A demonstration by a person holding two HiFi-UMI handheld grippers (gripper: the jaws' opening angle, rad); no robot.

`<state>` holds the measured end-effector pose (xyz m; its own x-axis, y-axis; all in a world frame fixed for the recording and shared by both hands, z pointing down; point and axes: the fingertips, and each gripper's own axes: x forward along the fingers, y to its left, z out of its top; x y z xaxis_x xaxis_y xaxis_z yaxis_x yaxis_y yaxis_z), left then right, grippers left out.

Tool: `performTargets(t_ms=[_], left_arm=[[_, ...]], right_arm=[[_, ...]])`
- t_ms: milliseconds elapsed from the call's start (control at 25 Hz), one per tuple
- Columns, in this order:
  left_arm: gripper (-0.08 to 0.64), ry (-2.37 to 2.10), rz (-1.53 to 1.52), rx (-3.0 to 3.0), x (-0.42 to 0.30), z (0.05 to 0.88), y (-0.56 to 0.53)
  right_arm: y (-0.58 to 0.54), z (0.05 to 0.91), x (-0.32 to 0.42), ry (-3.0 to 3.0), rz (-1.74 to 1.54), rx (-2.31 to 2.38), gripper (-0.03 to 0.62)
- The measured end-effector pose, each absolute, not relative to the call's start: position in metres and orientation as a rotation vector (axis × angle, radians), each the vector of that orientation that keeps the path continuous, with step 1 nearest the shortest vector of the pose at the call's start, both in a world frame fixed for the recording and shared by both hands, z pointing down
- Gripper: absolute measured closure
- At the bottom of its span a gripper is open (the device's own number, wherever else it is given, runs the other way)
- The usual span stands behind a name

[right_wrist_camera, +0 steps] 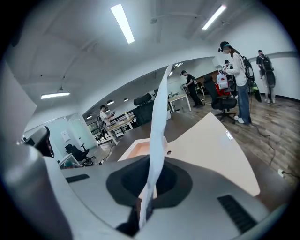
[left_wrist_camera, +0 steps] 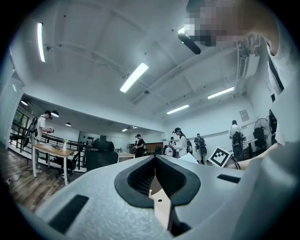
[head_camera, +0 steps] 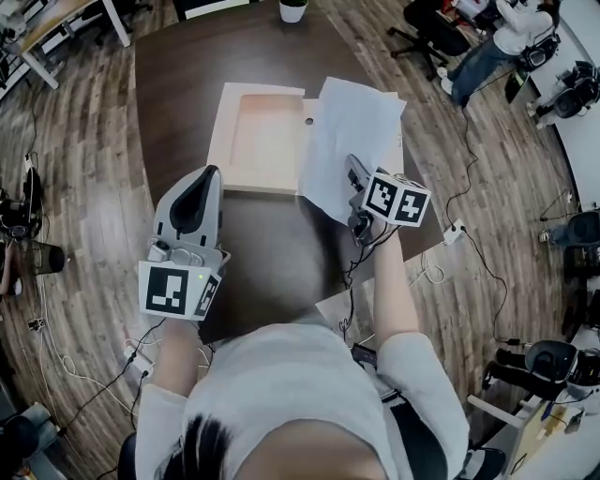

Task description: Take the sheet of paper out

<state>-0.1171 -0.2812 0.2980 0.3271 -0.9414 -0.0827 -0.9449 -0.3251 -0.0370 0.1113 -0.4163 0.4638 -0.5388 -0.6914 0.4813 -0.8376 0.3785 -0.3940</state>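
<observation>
A flat beige case (head_camera: 255, 136) lies open on the dark table (head_camera: 187, 75), its lid (head_camera: 398, 141) folded out to the right. My right gripper (head_camera: 353, 180) is shut on the near edge of the white sheet of paper (head_camera: 347, 131) and holds it lifted over the lid. In the right gripper view the sheet of paper (right_wrist_camera: 159, 122) stands edge-on, running up from the shut right gripper (right_wrist_camera: 146, 206). My left gripper (head_camera: 208, 178) is at the case's near left corner. In the left gripper view a thin beige edge of the case (left_wrist_camera: 161, 206) sits pinched in the left gripper (left_wrist_camera: 157, 187).
A white plant pot (head_camera: 293, 9) stands at the table's far edge. People and office chairs (head_camera: 469, 47) are at the upper right. Cables (head_camera: 455, 230) trail on the wooden floor to the right. A light desk (head_camera: 56, 28) stands at the upper left.
</observation>
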Motion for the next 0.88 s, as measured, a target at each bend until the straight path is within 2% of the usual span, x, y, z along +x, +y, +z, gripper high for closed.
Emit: performTargets(t_ms=[880], left_arm=[[0.551,1.678,0.113,-2.551,-0.117,0.293,-0.245]], right_arm=[[-0.339,0.403,0.086,-2.506,0.525,1.43,0.578]])
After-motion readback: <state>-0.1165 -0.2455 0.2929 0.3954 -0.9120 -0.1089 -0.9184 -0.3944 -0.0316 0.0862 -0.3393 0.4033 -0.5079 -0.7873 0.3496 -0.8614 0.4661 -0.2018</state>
